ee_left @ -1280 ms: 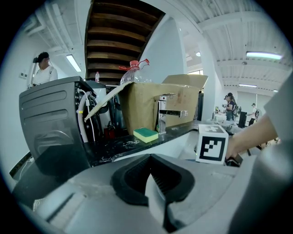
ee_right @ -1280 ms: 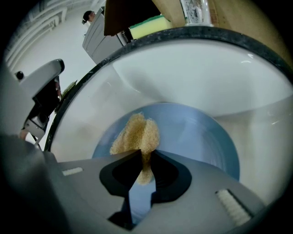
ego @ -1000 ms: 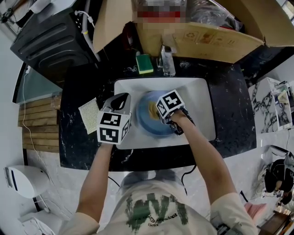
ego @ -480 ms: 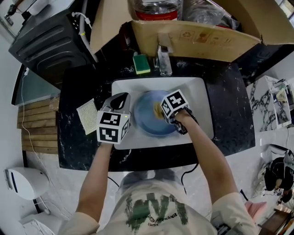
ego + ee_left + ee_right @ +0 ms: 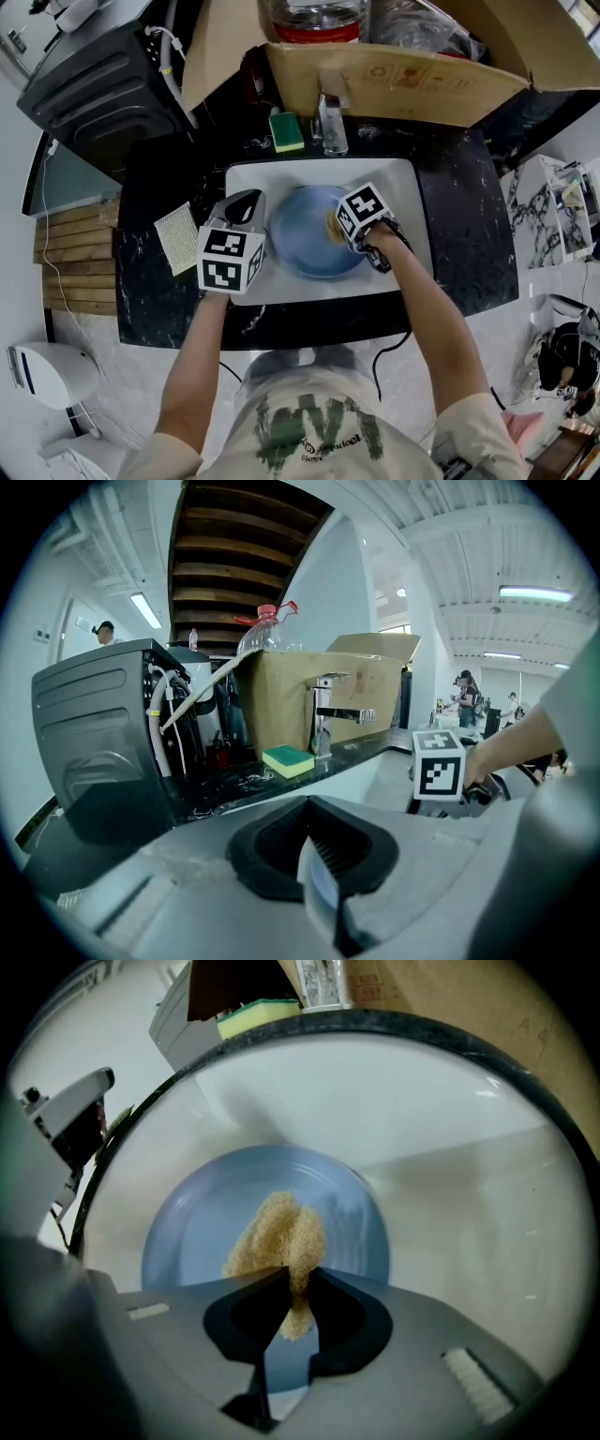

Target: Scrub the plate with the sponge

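Rightward across the plate [image 5: 187,1241] my right fingers [image 5: 240,1321] have slid, pinching the tan sponge [image 5: 281,1232] pressed beyond their tips; my left fingers [image 5: 273,840] clamp the plate's rim.

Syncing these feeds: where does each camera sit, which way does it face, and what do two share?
Head view: on the person's head, facing steeply down at sink and plate; both forearms, left gripper, right gripper show.
Left gripper view: rides that gripper, facing the faucet; its jaws grip the plate's rim.
Right gripper view: rides that gripper, facing down at the plate; its jaws pinch the tan sponge.
Shared: the green sponge, in all three.
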`<state>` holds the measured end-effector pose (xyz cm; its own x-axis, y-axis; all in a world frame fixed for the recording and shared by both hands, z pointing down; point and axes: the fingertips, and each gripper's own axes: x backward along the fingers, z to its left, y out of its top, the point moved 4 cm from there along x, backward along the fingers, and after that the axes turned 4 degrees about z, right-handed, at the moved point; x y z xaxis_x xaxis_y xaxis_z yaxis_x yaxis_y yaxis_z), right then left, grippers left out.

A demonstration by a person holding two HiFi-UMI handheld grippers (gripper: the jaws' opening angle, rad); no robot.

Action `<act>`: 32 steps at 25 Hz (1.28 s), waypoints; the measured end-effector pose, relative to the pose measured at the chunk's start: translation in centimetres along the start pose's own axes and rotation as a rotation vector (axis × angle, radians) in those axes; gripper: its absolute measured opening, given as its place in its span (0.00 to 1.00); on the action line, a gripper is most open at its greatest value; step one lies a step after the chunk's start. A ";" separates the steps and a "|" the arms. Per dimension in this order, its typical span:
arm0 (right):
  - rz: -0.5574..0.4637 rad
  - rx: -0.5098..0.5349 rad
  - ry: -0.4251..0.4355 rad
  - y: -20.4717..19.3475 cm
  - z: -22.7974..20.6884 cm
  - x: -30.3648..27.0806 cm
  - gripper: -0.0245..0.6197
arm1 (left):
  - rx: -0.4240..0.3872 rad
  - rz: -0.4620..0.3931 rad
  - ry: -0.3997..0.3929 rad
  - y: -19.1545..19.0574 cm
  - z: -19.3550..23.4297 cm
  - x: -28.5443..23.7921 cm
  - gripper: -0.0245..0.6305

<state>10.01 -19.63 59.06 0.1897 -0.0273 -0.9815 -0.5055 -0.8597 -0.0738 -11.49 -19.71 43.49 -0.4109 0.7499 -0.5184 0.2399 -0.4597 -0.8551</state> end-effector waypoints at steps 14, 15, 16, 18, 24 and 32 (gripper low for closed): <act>0.033 0.049 -0.083 -0.8 -1.7 0.9 0.14 | 0.002 -0.002 0.000 0.1 -0.2 0.2 0.04; 0.032 0.049 -0.085 -0.8 -1.7 0.9 0.14 | 0.002 -0.001 0.000 0.0 -0.3 0.1 0.04; 0.031 0.049 -0.085 -0.8 -1.7 0.9 0.14 | 0.002 0.000 -0.001 0.0 -0.4 0.1 0.04; 0.027 0.047 -0.082 -0.8 -1.7 0.9 0.14 | 0.002 0.002 -0.001 0.0 -0.4 0.0 0.04; -0.053 0.023 0.023 0.4 -0.5 2.2 0.13 | 0.005 0.003 0.002 -0.1 -0.3 0.1 0.04; -0.131 0.037 0.145 2.9 3.5 2.4 0.13 | 0.006 0.002 0.009 -0.1 -0.2 0.4 0.04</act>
<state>6.05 -20.38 55.83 0.3736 0.0079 -0.9276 -0.4987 -0.8415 -0.2080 -11.51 -19.29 43.37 -0.4021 0.7533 -0.5205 0.2356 -0.4642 -0.8538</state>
